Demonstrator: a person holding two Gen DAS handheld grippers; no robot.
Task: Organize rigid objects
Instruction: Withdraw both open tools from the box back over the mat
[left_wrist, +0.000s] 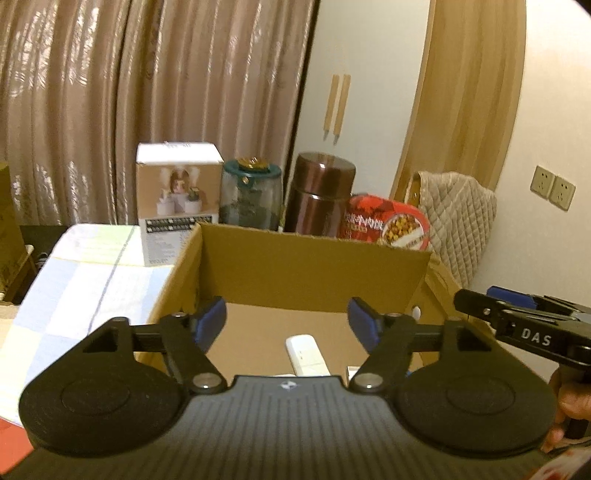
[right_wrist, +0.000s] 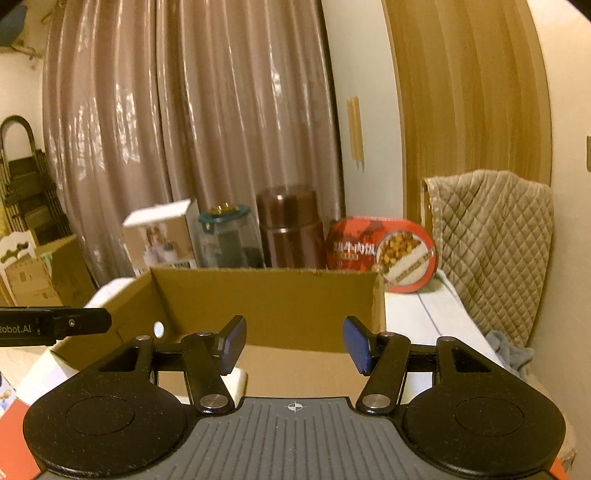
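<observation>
A: While both grippers hang over the cardboard box (left_wrist: 314, 266), which step does this look like?

B: It reads as a pause between items. The left gripper (left_wrist: 287, 320) has its fingers (left_wrist: 211, 321) spread apart with nothing between them, and the right gripper (right_wrist: 294, 344) is the same, blue pads wide and empty. Neither holds anything.

A: What lies in the box already?

B: A white remote (left_wrist: 307, 355) rests on the box floor, seen between the left gripper's fingers. Something pale shows low inside the box in the right view too, but it is mostly hidden behind the gripper.

A: And what waits outside the box?

B: Four things stand in a row just behind the box's far wall: a white figurine carton (left_wrist: 177, 192) towards the far left corner, a clear jar with a teal lid (left_wrist: 251, 195) next to it, a brown flask (left_wrist: 320, 195) behind the middle of the wall, and a red food tub (left_wrist: 388, 221) propped on edge at the far right corner.

A: So the next move?

B: Probably a reach over the far wall for one of those. The flask and jar are tall and round, so the fingers would need to straddle the body squarely; a glancing touch could tip one against its neighbour. The tub looks wide, perhaps needing a grip on its rim.
</observation>
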